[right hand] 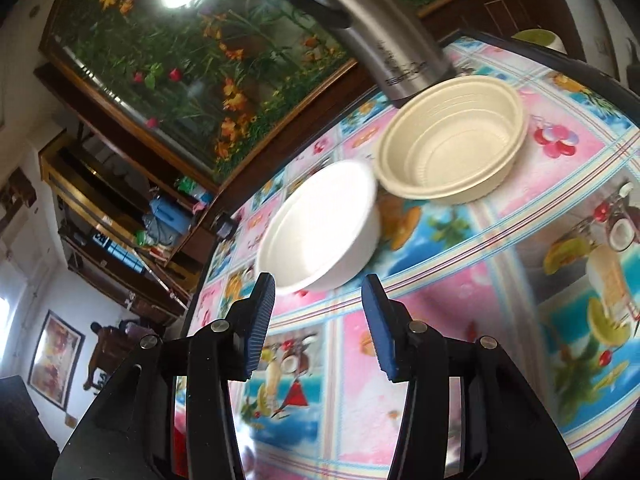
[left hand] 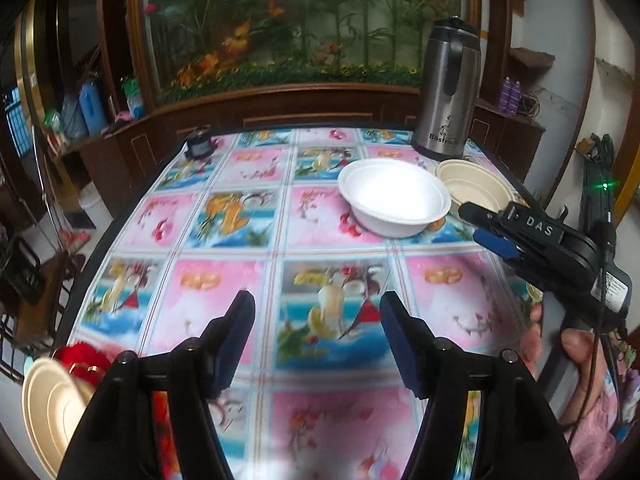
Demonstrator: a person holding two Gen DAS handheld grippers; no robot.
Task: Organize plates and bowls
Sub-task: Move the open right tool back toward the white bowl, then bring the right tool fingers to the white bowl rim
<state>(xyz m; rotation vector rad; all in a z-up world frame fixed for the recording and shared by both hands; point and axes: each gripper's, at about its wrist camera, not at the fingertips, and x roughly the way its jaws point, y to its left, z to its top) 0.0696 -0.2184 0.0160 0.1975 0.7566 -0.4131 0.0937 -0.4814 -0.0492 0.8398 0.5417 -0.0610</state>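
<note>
Fruit-patterned oilcloth covers the counter [left hand: 224,216]; a white foam bowl [left hand: 394,202] stands just beside a cream bowl [right hand: 452,140], near a steel thermos [left hand: 448,92]; left tool [left hand: 316,320] and right tool [right hand: 320,312] both spread, pinching nothing.

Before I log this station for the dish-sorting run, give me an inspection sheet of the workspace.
Surface: table under a pink and blue patterned cloth.
Job's things: white bowl and cream bowl side by side near the far right; whether they touch, cannot tell. Cream plates show at the near left edge.
Clutter: steel flask behind the bowls; small dark object at the far left edge.
Grippers: left gripper open, empty, over bare cloth; right gripper open, empty, pointing at the white bowl.
Cables: black cable along the right gripper's body.
Surroundings: flower-filled glass cabinet behind the table; shelves with bottles at both sides.
</note>
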